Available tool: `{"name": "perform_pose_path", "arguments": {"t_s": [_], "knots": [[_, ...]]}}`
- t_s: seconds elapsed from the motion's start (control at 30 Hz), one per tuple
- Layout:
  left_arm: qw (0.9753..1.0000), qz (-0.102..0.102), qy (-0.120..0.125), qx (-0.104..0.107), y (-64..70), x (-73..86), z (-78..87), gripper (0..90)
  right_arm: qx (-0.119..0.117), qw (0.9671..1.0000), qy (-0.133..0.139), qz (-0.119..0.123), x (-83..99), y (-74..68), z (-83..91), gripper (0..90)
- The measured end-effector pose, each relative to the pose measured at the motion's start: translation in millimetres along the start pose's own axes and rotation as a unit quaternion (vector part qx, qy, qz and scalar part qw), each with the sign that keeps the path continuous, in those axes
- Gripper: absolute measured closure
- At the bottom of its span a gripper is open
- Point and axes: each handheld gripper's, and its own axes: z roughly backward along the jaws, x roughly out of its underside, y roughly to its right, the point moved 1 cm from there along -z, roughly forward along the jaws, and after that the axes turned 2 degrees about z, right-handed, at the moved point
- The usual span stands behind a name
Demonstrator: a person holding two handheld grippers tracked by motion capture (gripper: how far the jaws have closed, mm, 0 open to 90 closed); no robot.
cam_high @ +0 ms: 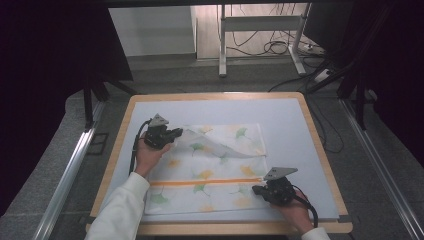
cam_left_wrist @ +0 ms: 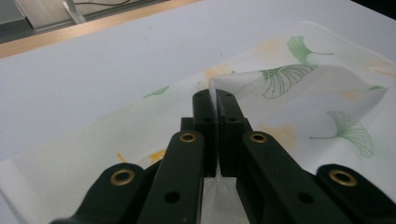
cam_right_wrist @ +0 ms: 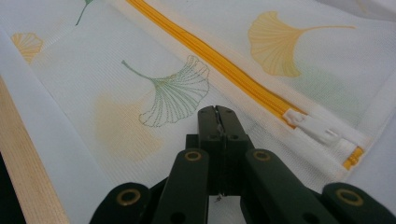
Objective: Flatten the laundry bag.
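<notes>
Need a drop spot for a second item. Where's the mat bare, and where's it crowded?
Bare: the mat strip between the mesh bag and the table's far wooden edge, and the strip along the mat's right side. Crowded: the middle and near-left, under the bag, with the left gripper and right gripper at its corners.

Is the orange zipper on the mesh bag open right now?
No, the zipper is closed along its visible length, its white slider parked at the end of the mesh bag.
</notes>
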Motion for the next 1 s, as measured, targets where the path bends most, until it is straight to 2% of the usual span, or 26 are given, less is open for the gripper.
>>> {"name": "perform_pose_path", "arguments": {"t_s": [0.13, 0.3, 0.53, 0.77, 1.0], "knots": [[0.9999, 0.016, -0.003, -0.001, -9.1, 0.0, -3.8, 89.4, -0.001, 1.0000, 0.000, 0.000, 0.1, 0.2, 0.0, 89.7], [0.9996, 0.016, -0.016, -0.017, -19.4, 0.0, -12.6, 89.4, -0.001, 1.0000, 0.002, -0.001, 0.4, 0.6, 0.0, 89.7], [0.9988, 0.032, -0.026, -0.026, -33.4, 1.5, -21.3, 89.4, -0.003, 1.0000, 0.003, -0.004, 0.9, 0.9, 0.2, 89.7], [0.9981, 0.048, -0.022, -0.031, -48.2, 0.5, -26.4, 89.3, -0.005, 0.9999, 0.005, -0.007, 1.3, 1.4, 0.1, 89.7], [0.9979, 0.051, -0.018, -0.035, -63.9, -8.0, -33.3, 89.2, -0.005, 0.9999, 0.005, -0.007, 1.5, 1.3, 0.3, 89.7]]}}
